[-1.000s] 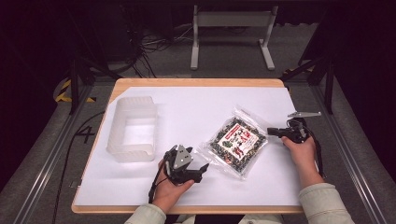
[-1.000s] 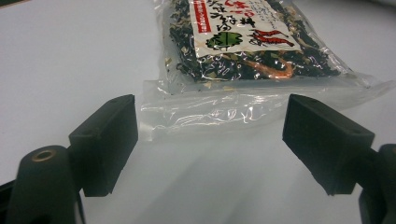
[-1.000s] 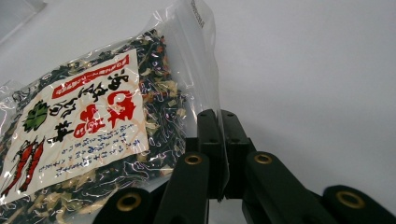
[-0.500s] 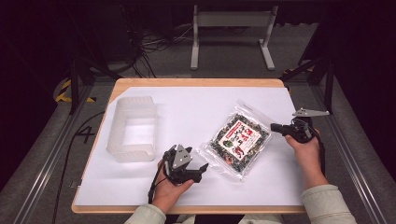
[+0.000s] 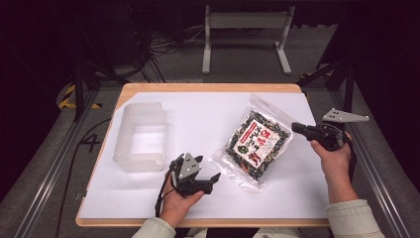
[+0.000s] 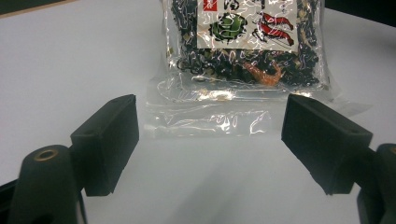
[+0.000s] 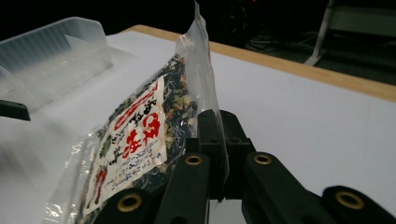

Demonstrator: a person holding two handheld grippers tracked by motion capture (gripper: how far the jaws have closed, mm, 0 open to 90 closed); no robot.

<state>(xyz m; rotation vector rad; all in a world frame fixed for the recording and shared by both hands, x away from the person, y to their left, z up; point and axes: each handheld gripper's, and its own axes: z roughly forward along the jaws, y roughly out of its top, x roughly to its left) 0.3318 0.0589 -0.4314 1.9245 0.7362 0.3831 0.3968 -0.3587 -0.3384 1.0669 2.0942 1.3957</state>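
The desk [image 5: 208,116] was a wood-edged top under white paper, in a dark room with cables on the floor. My right gripper [image 7: 218,154] pinched the clear edge of the snack bag [image 5: 256,141] near the desk's right edge, its red label script unreadable. My left gripper [image 6: 210,140] stood spread before the bag's near end; a clear bin [image 5: 141,136] sat toward the left edge.

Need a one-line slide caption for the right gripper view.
Right gripper pinches the clear edge of a snack bag, clear bin behind.
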